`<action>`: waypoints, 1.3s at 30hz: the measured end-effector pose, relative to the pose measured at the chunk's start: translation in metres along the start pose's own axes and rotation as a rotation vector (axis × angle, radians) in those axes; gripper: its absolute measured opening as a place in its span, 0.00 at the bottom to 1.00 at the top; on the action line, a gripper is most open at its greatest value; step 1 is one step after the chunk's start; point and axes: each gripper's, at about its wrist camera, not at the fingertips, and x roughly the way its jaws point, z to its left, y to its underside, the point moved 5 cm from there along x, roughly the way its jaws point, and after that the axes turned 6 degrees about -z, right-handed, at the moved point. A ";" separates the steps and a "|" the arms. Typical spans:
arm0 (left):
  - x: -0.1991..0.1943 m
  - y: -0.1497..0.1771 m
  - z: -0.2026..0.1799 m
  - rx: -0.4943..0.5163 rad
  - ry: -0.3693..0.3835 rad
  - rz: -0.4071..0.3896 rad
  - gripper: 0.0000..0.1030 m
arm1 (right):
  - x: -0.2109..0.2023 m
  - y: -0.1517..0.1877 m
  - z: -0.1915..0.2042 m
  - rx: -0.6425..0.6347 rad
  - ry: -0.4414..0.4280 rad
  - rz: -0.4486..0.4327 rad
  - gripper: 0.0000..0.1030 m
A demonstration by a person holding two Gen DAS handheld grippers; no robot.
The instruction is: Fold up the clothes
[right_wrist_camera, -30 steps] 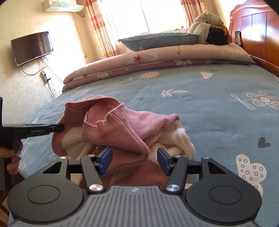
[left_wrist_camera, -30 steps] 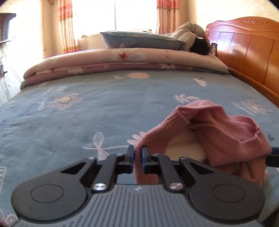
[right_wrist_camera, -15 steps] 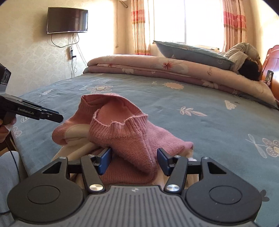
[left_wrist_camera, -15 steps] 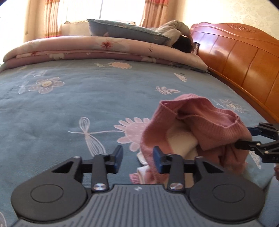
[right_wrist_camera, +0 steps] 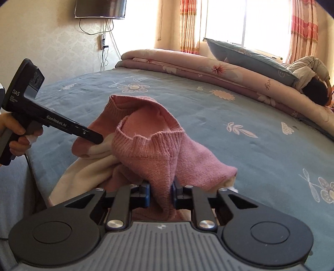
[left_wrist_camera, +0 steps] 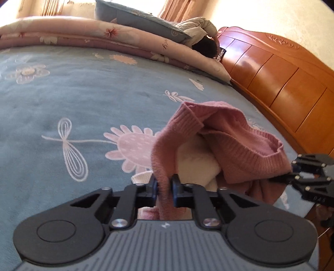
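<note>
My left gripper (left_wrist_camera: 164, 185) clamps pink sweater (left_wrist_camera: 225, 133) | right gripper (right_wrist_camera: 160, 192) closing on it | bed (left_wrist_camera: 73, 100) near edge | bunched, folding all ahead

Sunlit window (right_wrist_camera: 246, 20) with striped curtains (right_wrist_camera: 187, 25), wooden headboard (left_wrist_camera: 281, 83), wall-mounted television (right_wrist_camera: 100, 8)

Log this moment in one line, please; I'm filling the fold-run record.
stage: grasping | left gripper: shut on pink sweater | right gripper: closing on pink sweater | sweater: bunched on blue bedspread
</note>
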 end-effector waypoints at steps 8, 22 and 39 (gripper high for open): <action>0.021 -0.055 -0.010 0.207 -0.161 -0.042 0.06 | 0.018 -0.050 -0.045 -0.117 0.199 0.006 0.13; 0.128 -0.118 0.028 0.298 -0.330 -0.002 0.06 | 0.164 -0.082 -0.151 -0.210 0.403 0.177 0.13; 0.256 -0.126 0.060 0.317 -0.398 0.098 0.07 | 0.278 -0.030 -0.210 -0.056 0.518 0.279 0.15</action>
